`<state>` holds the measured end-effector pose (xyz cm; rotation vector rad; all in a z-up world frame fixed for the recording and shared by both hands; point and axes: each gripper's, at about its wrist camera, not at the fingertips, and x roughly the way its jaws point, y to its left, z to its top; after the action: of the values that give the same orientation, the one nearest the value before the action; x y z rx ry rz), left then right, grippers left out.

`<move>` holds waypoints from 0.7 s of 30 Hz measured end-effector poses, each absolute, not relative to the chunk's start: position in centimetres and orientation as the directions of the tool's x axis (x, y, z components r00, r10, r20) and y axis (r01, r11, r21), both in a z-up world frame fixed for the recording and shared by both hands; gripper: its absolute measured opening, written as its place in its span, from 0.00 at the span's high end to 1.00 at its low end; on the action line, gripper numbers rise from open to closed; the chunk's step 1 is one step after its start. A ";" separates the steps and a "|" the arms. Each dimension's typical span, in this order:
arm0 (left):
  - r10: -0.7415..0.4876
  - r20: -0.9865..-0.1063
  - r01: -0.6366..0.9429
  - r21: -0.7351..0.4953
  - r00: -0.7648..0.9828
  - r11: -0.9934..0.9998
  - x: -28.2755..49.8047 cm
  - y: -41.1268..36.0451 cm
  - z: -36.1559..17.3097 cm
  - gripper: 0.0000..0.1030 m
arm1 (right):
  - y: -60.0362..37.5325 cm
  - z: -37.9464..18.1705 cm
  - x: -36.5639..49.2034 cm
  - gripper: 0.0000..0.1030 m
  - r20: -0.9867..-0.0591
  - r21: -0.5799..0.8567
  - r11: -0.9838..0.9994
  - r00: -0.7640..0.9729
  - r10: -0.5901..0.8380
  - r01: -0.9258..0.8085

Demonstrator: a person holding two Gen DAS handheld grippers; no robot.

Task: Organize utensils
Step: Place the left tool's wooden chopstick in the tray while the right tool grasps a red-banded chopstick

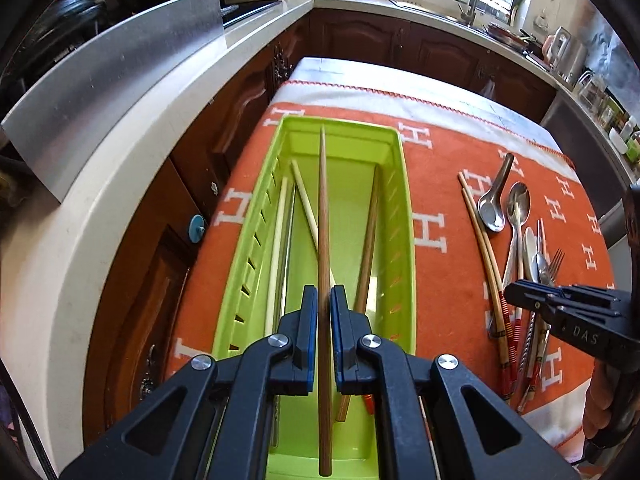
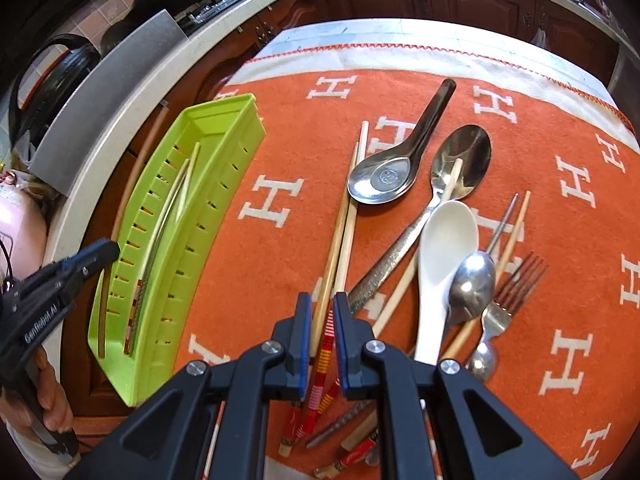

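two grippers, chopsticks in both

two of our tools are at work over the orange blanket (image 2: 280,160). our left gripper (image 1: 324,296) pinches a dark wooden chopstick (image 1: 323,208) above the green slotted tray (image 1: 404,208), where other chopsticks (image 1: 304,208) already lie. our right gripper (image 2: 322,304) has its jaws narrowed around a pair of pale chopsticks with red striped ends (image 2: 340,232), though we cannot tell if it grips them. beside the pair lie a steel soup spoon (image 2: 384,176), a white ceramic spoon (image 2: 444,248) and a fork (image 2: 516,280).
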<state>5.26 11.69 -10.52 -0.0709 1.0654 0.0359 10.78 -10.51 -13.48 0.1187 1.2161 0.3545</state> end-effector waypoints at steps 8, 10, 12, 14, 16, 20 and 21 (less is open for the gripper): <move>0.007 -0.870 -0.102 -0.050 0.493 0.994 5.4 12.8 -10.6 0.86 | -9.2 -14.1 11.3 0.89 -0.911 0.254 0.944 0.276 0.307 -0.211; 0.007 -0.869 -0.117 -0.059 0.495 0.991 5.4 13.2 -10.6 0.86 | -8.9 -14.4 11.4 0.89 -0.917 0.242 0.947 0.269 0.295 -0.213; 0.001 -0.869 -0.127 -0.071 0.496 0.989 5.3 13.7 -10.5 0.85 | -8.5 -14.9 11.7 0.89 -0.922 0.238 0.948 0.259 0.289 -0.211; -0.002 -0.868 -0.137 -0.081 0.497 0.987 5.2 14.0 -10.5 0.83 | -8.0 -15.2 12.0 0.89 -0.926 0.226 0.952 0.257 0.276 -0.207; -0.003 -0.868 -0.143 -0.085 0.497 0.986 5.2 14.2 -10.5 0.81 | -7.4 -15.2 12.2 0.89 -0.927 0.204 0.956 0.272 0.258 -0.212; -0.006 -0.868 -0.147 -0.090 0.497 0.985 5.1 14.3 -10.5 0.81 | -6.8 -15.1 12.6 0.91 -0.935 0.177 0.963 0.271 0.229 -0.204; -0.004 -0.868 -0.147 -0.089 0.497 0.985 5.1 14.3 -10.5 0.81 | -6.9 -15.1 12.8 0.91 -0.934 0.190 0.963 0.266 0.237 -0.192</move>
<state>5.14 14.32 -10.50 -0.1587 1.0487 0.0868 12.76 -6.87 -15.11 0.0413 1.2688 0.2898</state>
